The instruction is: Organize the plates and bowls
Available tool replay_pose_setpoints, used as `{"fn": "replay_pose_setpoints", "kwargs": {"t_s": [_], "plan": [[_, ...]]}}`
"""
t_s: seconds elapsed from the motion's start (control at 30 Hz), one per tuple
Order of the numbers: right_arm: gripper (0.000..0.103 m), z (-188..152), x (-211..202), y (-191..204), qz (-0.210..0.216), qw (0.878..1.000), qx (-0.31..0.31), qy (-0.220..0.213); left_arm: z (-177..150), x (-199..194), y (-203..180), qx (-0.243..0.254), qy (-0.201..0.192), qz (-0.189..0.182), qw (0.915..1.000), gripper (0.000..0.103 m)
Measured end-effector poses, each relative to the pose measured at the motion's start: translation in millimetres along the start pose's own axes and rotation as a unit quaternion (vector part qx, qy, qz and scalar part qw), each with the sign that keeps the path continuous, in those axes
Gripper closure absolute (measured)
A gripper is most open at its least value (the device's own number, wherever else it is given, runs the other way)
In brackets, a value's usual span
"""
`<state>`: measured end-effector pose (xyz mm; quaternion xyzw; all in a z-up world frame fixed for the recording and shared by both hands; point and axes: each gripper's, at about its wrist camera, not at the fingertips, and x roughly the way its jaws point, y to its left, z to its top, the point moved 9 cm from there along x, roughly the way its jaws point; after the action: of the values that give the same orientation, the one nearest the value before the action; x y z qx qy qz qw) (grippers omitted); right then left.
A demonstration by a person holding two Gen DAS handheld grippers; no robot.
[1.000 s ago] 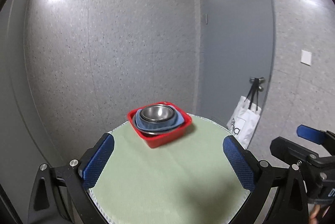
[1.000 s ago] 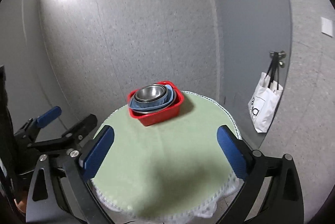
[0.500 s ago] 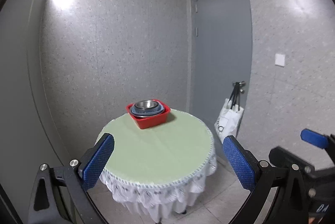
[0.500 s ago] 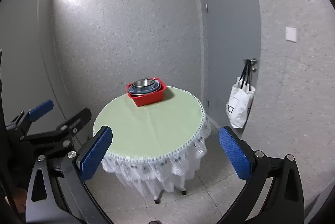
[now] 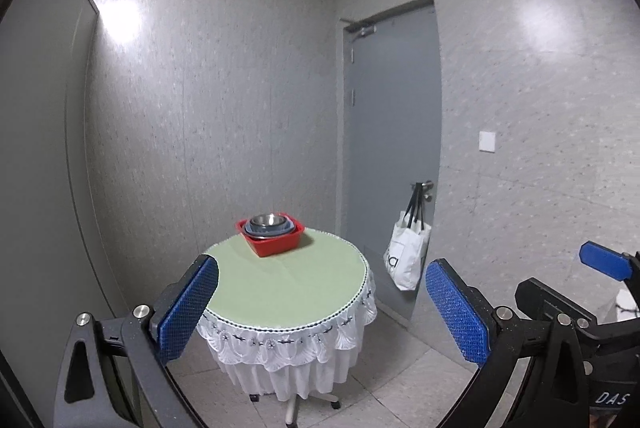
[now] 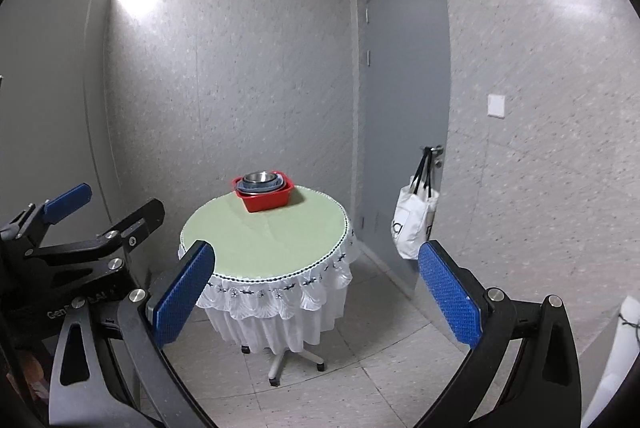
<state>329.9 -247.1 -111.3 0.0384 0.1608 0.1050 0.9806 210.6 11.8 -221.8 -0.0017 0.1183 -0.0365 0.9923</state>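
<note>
A red square tub (image 5: 276,240) stands at the far side of a round table (image 5: 288,292) with a green cloth. A blue bowl and a steel bowl (image 5: 269,219) are nested inside it. The same stack shows in the right wrist view (image 6: 265,195) on the table (image 6: 268,236). My left gripper (image 5: 320,312) is open and empty, well back from the table and above the floor. My right gripper (image 6: 316,292) is open and empty too, equally far back. The right gripper appears at the right edge of the left wrist view (image 5: 600,276), and the left gripper at the left of the right wrist view (image 6: 80,224).
A grey door (image 5: 394,155) is behind the table on the right, with a white tote bag (image 5: 408,256) hanging from its handle. The table has a white lace skirt (image 6: 276,300) and a wheeled base (image 6: 288,360). Grey walls enclose the room; the floor is tiled.
Both grippers have pulled far back from the table; the tub stack now looks small and the whole table and floor are in view. Both stay open.
</note>
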Motion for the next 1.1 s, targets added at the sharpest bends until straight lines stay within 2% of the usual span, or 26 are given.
{"fn": "replay_pose_setpoints", "kwargs": {"t_s": [0.3, 0.53, 0.83, 1.1], "plan": [[0.000, -22.6, -95.7, 43.8, -0.019, 1.000, -0.004, -0.012, -24.6, -147.5, 35.4, 0.011, 0.001, -0.008, 0.9999, 0.000], [0.000, -34.3, -153.4, 65.9, -0.027, 0.999, -0.004, -0.018, -32.0, -234.7, 53.8, 0.016, -0.001, -0.012, 0.9998, 0.000], [0.000, -39.2, -187.8, 62.9, -0.031, 0.999, -0.007, -0.026, -24.7, -271.5, 48.9, 0.017, -0.012, -0.012, 0.9997, 0.000], [0.000, -40.4, -200.1, 41.2, -0.031, 0.999, -0.003, -0.026, -18.1, -264.6, 29.9, 0.016, -0.011, -0.018, 0.9996, 0.000]]}}
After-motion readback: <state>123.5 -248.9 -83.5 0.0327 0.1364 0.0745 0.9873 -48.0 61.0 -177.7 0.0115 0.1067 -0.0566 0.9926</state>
